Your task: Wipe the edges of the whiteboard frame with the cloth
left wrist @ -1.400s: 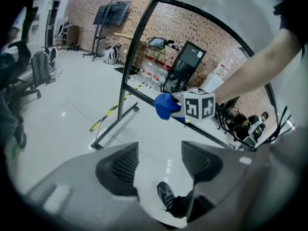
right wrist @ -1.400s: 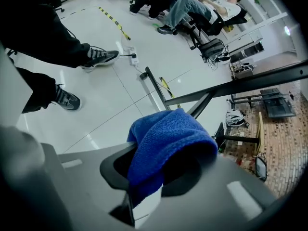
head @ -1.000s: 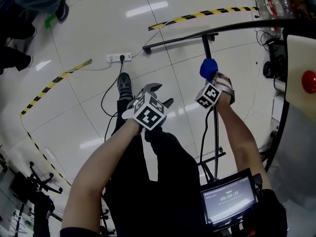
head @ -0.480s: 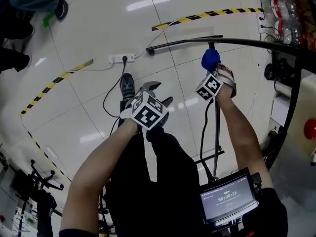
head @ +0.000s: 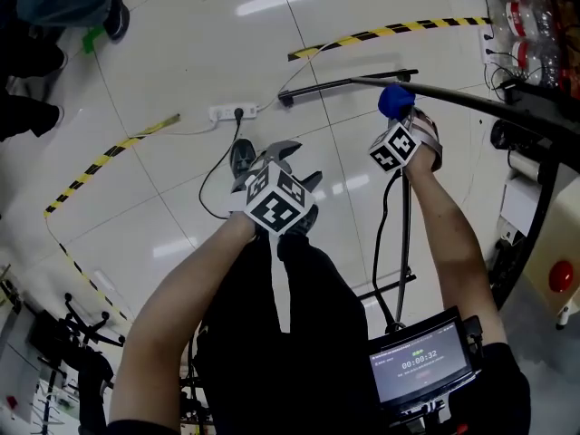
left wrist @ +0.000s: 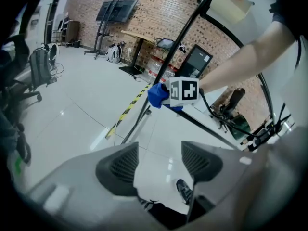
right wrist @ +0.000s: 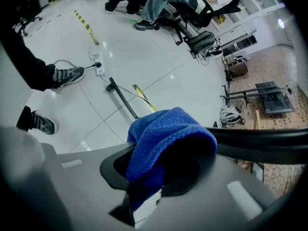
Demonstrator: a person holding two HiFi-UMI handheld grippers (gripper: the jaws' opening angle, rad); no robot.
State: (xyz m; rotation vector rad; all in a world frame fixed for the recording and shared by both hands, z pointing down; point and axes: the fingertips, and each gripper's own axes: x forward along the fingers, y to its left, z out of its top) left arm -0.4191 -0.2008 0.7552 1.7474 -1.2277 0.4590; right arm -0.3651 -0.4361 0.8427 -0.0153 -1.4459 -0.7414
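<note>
**Blue cloth meets the whiteboard frame**

Seen from the head view, a person standing on a glossy tiled floor [head: 181,53] holds the right gripper [head: 397,114] against the black whiteboard frame [head: 480,101]. Its jaws are nearly closed, pinching a folded blue cloth [head: 394,100]. In the right gripper view the cloth bulges out of the jaws and lies over the dark edge of the frame.

The left gripper [head: 295,163] hangs above the floor, well apart from the frame. Its jaws stand apart with nothing between them, and only floor shows through the gap.

Both grippers carry cubes printed with black-and-white square markers that bear no words. A small screen [head: 419,367] at the person's waist shows a timer that appears to read 00:00:32. Yellow-and-black tape [head: 381,33] runs across the tiles, and a white power strip [head: 233,112] lies nearby.
</note>
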